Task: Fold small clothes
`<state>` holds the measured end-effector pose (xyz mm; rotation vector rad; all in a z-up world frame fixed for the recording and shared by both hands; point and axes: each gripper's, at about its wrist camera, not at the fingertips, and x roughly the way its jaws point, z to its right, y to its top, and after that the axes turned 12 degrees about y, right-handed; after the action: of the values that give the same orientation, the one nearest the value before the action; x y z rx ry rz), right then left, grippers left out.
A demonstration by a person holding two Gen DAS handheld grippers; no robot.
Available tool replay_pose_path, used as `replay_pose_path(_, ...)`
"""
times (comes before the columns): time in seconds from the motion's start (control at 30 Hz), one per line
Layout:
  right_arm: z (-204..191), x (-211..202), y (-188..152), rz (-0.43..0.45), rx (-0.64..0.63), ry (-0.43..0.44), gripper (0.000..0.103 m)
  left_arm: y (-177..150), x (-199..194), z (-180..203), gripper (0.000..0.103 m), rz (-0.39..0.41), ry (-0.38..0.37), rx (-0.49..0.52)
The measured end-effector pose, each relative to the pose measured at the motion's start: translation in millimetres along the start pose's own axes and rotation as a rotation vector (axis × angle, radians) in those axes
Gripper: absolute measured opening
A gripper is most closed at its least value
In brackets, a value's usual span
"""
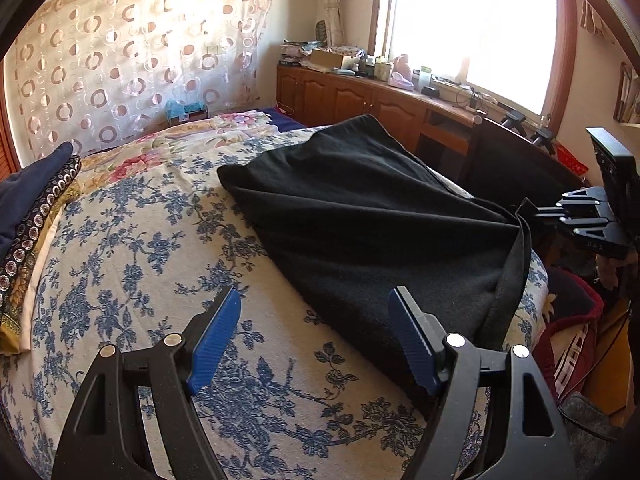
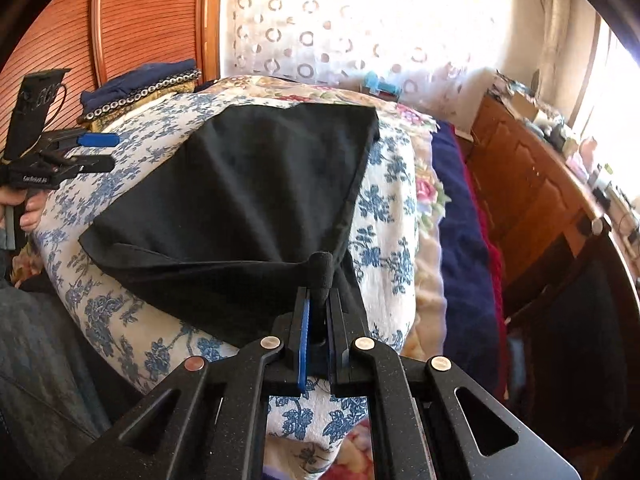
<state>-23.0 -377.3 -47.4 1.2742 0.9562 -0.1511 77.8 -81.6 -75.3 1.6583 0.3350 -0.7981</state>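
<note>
on the bed, a black cloth (image 1: 360, 216) lies spread over the blue-flowered sheet (image 1: 132, 240), ahead and to the right of the left gripper (image 1: 316, 320) and straight in front of the right gripper (image 2: 320, 276). one corner of the cloth is drawn up off the sheet into a bunched peak between the right gripper's pads (image 2: 305, 332), so that folds fan out from the pinch and a flap hangs toward the bed's near edge. the right gripper's jaws are pressed together on that corner, with a small roll of cloth sticking out past the tips. the left gripper's jaws stand wide apart with nothing between them; its right finger (image 1: 412, 340) sits over the cloth's near edge, its left finger over bare sheet, and whether either touches the fabric i cannot tell. in the right wrist view the left gripper shows at the far left beside the bed, with a hand (image 2: 28, 208) on its handle below.

under the sheet lies a rose-patterned quilt (image 2: 428, 184), and a dark blue blanket (image 2: 460, 216) runs along the far side. a pile of folded dark blue fabric with a trim of rings (image 1: 32, 208) sits at the head end. behind the bed hangs a curtain with circles (image 1: 120, 52), and a wooden cabinet (image 1: 352, 96) cluttered with small things runs under a bright window (image 1: 472, 20)
</note>
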Motion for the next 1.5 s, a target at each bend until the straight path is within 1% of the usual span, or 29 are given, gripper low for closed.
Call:
replay_pose_path(0.03,2,0,0,0.002,0.016,0.000,0.005,0,1,1,0.077,-0.002,0.000,0.003)
replay_pose_path(0.1,4,0,5,0.011,0.035,-0.009,0.017,0,1,3,0.077,-0.004,-0.001,0.006)
replay_pose_path(0.13,6,-2,7,0.019,0.044,-0.033,0.026,-1,2,3,0.077,-0.005,-0.001,0.007)
replay_pose_path(0.17,8,-5,8,0.028,0.056,-0.050,0.032,-1,2,4,0.077,-0.006,-0.002,0.007)
replay_pose_path(0.2,11,-8,10,0.039,0.068,-0.055,0.034,-1,3,4,0.077,-0.007,-0.002,0.006)
replay_pose_path(0.27,17,-16,11,0.077,0.108,-0.068,0.042,-2,3,5,0.077,-0.009,-0.003,0.006)
replay_pose_path(0.4,19,-20,12,0.123,0.164,-0.074,0.043,-3,6,7,0.077,-0.014,-0.004,0.008)
replay_pose_path(0.47,18,-14,12,0.131,0.191,-0.056,0.052,-3,7,8,0.077,-0.018,-0.005,0.011)
replay_pose_path(0.5,18,-10,12,0.131,0.201,-0.047,0.054,-4,7,9,0.077,-0.020,-0.005,0.012)
replay_pose_path(0.73,4,36,12,0.055,0.195,0.009,0.054,-7,11,12,0.077,-0.036,-0.010,0.015)
replay_pose_path(0.87,5,51,12,0.020,0.184,0.005,0.055,-10,15,16,0.077,-0.050,-0.018,0.020)
replay_pose_path(0.9,6,53,11,0.017,0.186,0.001,0.056,-11,17,17,0.077,-0.054,-0.024,0.020)
replay_pose_path(0.93,8,53,9,0.018,0.192,0.000,0.060,-12,17,17,0.077,-0.057,-0.027,0.021)
replay_pose_path(0.97,11,52,9,0.020,0.199,-0.004,0.066,-12,18,19,0.077,-0.060,-0.029,0.022)
replay_pose_path(1.0,13,52,8,0.021,0.205,-0.014,0.067,-13,20,20,0.077,-0.063,-0.030,0.023)
replay_pose_path(1.07,16,49,5,0.026,0.210,-0.017,0.067,-13,22,20,0.077,-0.070,-0.035,0.021)
replay_pose_path(1.23,18,48,-2,0.017,0.233,0.015,0.067,-18,23,21,0.077,-0.083,-0.063,0.006)
replay_pose_path(1.3,20,47,-4,0.015,0.245,0.033,0.067,-19,21,23,0.074,-0.086,-0.089,0.001)
replay_pose_path(1.33,21,46,-5,0.020,0.247,0.039,0.067,-20,21,23,0.067,-0.089,-0.107,-0.003)
replay_pose_path(1.43,23,42,-8,0.020,0.246,0.056,0.067,-21,18,24,0.056,-0.102,-0.146,-0.008)
replay_pose_path(1.5,25,41,-9,0.018,0.246,0.065,0.067,-22,16,25,0.054,-0.116,-0.175,-0.011)
